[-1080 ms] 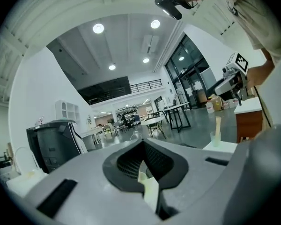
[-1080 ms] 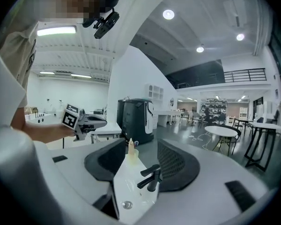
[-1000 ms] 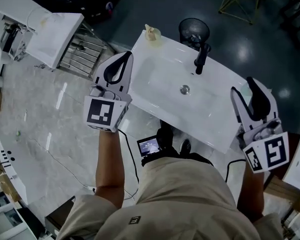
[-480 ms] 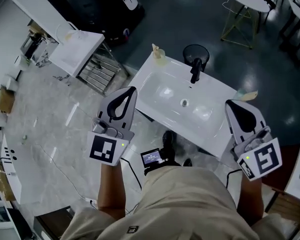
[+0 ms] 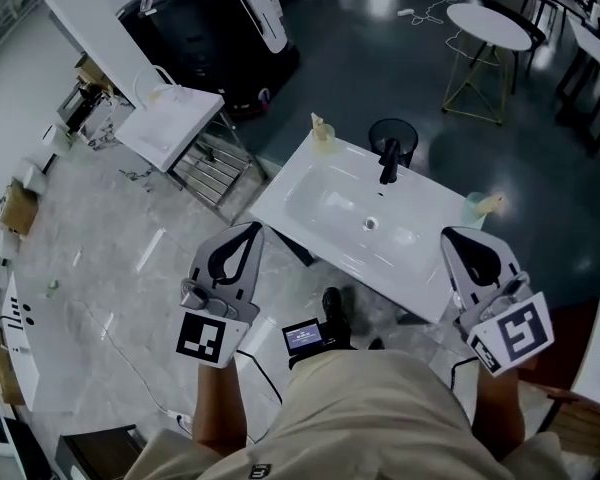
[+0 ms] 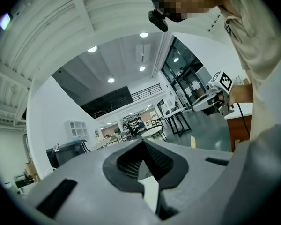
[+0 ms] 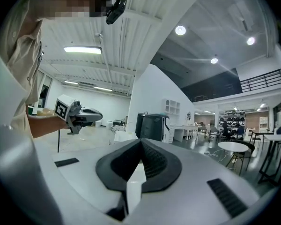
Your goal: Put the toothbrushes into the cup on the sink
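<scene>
The white sink [image 5: 320, 230] stands below me with a black faucet [image 5: 388, 160] at its back edge. A pale cup [image 5: 323, 134] holding something yellowish sits on the far left corner. On the right corner a greenish cup [image 5: 475, 209] has a beige stick-like thing in it. I cannot make out single toothbrushes. My left gripper [image 5: 246, 232] hovers off the sink's near left corner, shut and empty. By the near right corner my right gripper [image 5: 458, 237] is also shut and empty. Both gripper views point up into the hall, with the jaws together [image 6: 143, 141] [image 7: 141, 142].
A black wire basket [image 5: 394, 136] stands on the floor behind the faucet. A second white basin on a rack [image 5: 170, 128] is at the left. A round table [image 5: 488, 28] is at the far right. A phone-like device [image 5: 303, 335] hangs at my waist.
The head view has pulled back and up, so the sink looks smaller and farther. Both grippers have drawn back from over the sink's sides to its near corners.
</scene>
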A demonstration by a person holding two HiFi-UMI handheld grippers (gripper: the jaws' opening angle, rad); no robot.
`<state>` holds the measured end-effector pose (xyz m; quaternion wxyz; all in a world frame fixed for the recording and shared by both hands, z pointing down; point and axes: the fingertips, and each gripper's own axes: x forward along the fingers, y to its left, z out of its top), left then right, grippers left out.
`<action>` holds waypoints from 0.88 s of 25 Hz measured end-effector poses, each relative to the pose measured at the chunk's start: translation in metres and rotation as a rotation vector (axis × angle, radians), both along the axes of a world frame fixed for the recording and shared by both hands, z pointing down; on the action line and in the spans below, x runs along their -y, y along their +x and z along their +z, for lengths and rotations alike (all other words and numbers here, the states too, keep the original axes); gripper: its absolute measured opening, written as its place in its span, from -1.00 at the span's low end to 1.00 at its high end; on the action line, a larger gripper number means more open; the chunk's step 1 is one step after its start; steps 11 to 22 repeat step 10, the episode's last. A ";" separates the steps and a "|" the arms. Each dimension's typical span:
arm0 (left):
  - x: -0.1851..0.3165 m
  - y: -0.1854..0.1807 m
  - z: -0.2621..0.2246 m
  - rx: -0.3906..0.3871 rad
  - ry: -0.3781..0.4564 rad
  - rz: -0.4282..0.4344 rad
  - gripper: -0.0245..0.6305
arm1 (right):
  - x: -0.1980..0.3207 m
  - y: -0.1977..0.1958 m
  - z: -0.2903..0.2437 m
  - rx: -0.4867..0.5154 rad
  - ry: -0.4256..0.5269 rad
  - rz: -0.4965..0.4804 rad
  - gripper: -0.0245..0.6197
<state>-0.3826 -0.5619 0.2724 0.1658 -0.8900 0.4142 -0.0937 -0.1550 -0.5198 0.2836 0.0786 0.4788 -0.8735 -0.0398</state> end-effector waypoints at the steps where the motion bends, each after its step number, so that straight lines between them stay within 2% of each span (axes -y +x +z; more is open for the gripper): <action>1: -0.003 -0.002 0.001 0.001 -0.001 -0.006 -0.91 | -0.002 -0.002 0.000 -0.001 -0.002 -0.005 -0.91; 8: -0.009 -0.010 -0.002 0.005 0.012 -0.011 -0.91 | -0.009 -0.017 -0.007 -0.016 0.011 -0.034 -0.91; 22: -0.006 -0.008 -0.006 0.010 0.024 0.000 -0.91 | -0.008 -0.018 -0.014 -0.020 0.029 -0.030 -0.91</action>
